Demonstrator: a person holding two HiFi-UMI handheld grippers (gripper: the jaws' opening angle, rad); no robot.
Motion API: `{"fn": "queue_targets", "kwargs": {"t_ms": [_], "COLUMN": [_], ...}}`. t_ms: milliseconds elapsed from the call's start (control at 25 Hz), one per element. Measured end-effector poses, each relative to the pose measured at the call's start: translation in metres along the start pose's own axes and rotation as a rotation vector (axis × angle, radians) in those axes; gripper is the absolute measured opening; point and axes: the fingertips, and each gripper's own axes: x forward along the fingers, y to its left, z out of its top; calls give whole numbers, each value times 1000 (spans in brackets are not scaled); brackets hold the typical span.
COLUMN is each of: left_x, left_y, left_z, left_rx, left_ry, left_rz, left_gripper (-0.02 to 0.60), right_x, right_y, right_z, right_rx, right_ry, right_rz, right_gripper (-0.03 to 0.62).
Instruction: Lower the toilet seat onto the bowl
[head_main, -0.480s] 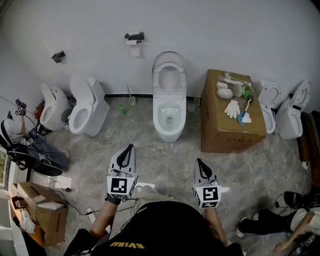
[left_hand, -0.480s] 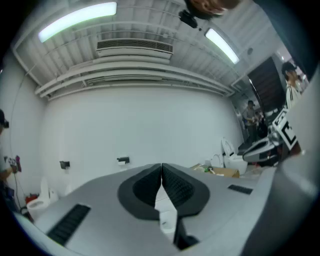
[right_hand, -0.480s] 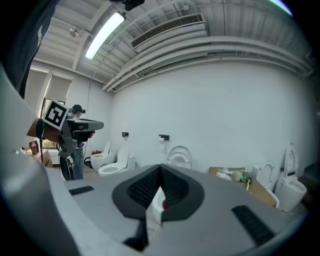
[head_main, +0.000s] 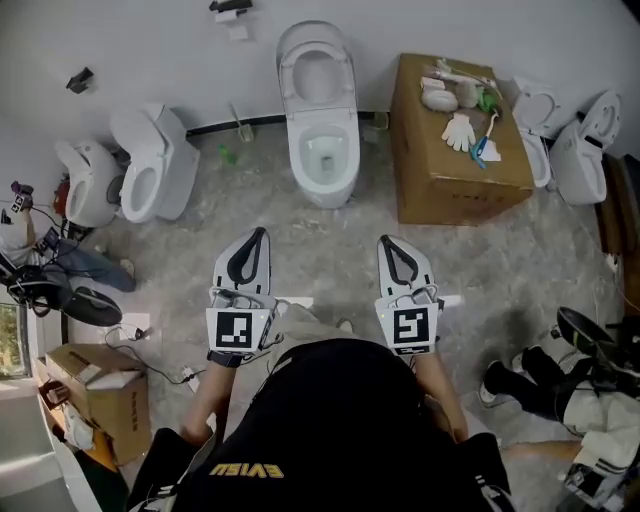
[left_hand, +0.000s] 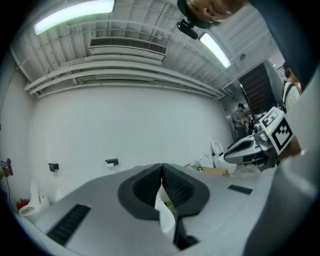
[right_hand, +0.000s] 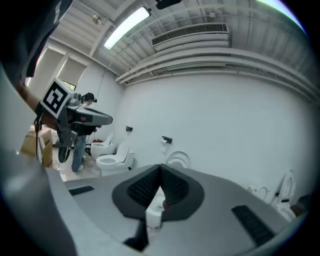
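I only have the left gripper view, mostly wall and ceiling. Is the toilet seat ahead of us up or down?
Observer: Up. The head view shows the toilet seat raised against the wall behind the open bowl.
Operator: Anything next to that toilet?
Observer: A cardboard box stands to its right in the head view, a white glove on top.
Operator: And the other gripper's jaws, open?
Observer: No, the right gripper view shows the right gripper with its jaws together, nothing between them.
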Motion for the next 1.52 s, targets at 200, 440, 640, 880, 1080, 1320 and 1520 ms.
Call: {"fn": "queue_targets", "kwargs": {"t_ms": [200, 440, 640, 880, 1080, 1320, 1520], "left_x": [-5, -2, 2, 5, 4, 4, 1], "left_y": [-8, -12, -16, -16, -15, -17, -19], "left_z": [-9, -16, -19, -13, -17, -19, -24], "left_rx": [-26, -18, 15, -14, -9, -7, 10], "left_ry": [14, 46, 64, 33, 41, 51, 63], "left_rz": [-7, -24, -47, -46, -52, -58, -62], "left_gripper": [12, 12, 12, 12, 12, 12, 12], "right_x": [3, 3, 2, 3, 3, 1, 1], "right_y": [9, 4, -2, -5, -8, -17, -17], "right_z": [11, 20, 13, 3, 4, 3, -12], "right_rx": [50, 18, 30, 75, 97, 164, 277], "right_ry": [-49, -94, -63, -28, -40, -55, -26], "right_rz": [8, -7, -11, -17, -37, -61, -53], "right_gripper": [-5, -5, -1, 56, 122, 267, 425]}}
